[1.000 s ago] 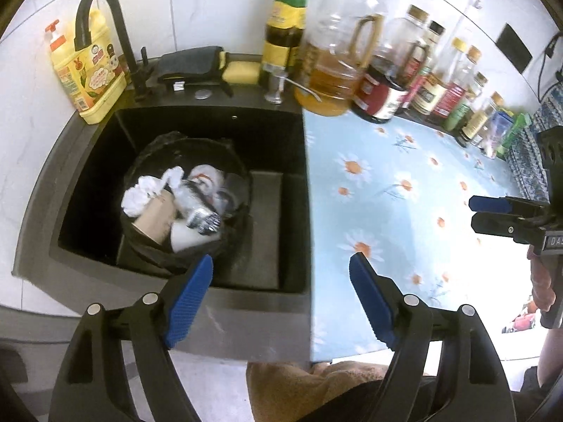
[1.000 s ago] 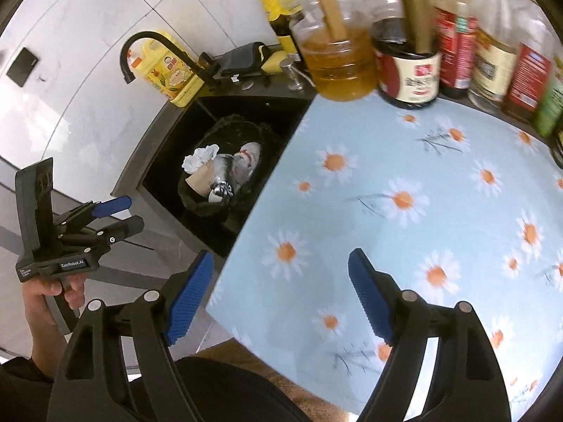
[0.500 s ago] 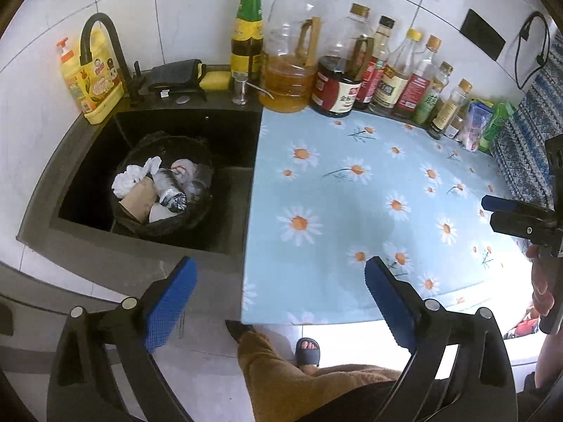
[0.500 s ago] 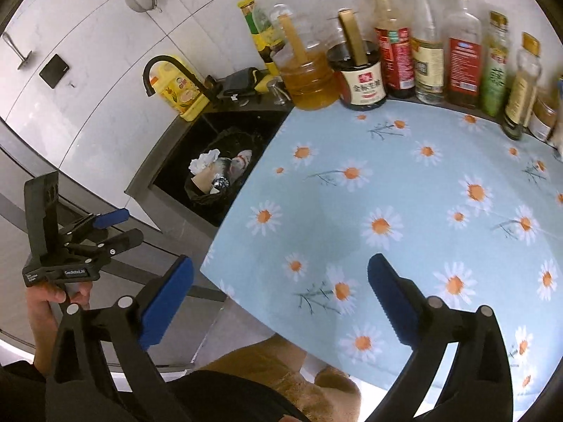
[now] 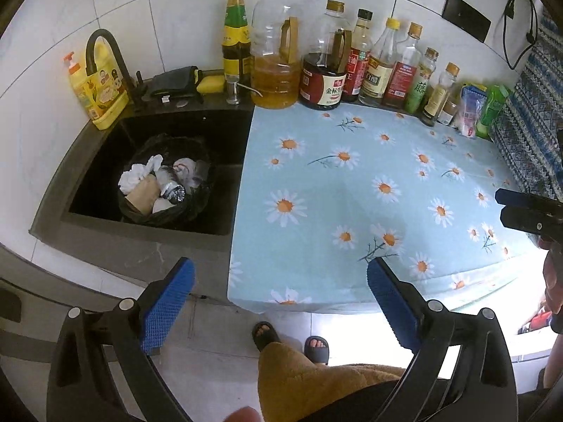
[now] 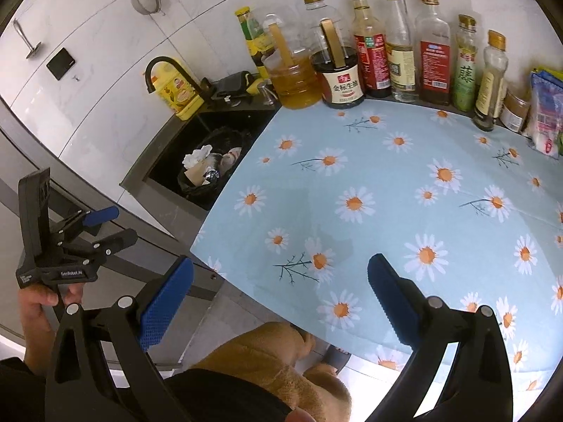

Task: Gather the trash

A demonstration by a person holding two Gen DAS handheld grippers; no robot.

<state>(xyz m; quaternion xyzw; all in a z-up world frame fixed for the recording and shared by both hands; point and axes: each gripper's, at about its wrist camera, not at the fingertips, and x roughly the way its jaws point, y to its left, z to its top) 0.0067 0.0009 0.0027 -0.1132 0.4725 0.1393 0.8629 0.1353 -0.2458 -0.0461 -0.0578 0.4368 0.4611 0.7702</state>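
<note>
Kitchen counter under white tile, covered by a pale blue daisy cloth [image 5: 352,190]; row of oil and sauce bottles [image 6: 383,45] along the wall. Black sink [image 5: 225,130] at the counter's left end. No loose trash on the cloth that I can see.

The trash sits in a black-lined bin [image 5: 197,207] inside the sink: crumpled white paper [image 5: 137,176], a brown cardboard piece [image 5: 144,197], a crushed foil-looking bottle [image 5: 172,191], other bits I can't identify.

My left gripper [image 5: 279,299] is spread wide, nothing between the pads, held back over the floor short of the counter edge. My right gripper [image 6: 279,297] is likewise released and empty, over the cloth's near edge.

Key relation: the bin lies ahead and to the left of both grippers, lower than the counter top, well apart from each. The left one is nearer, with a clear line over the sink's front rim. My judgement: collection looks largely complete; any further reach into the bin falls to the left gripper.
</note>
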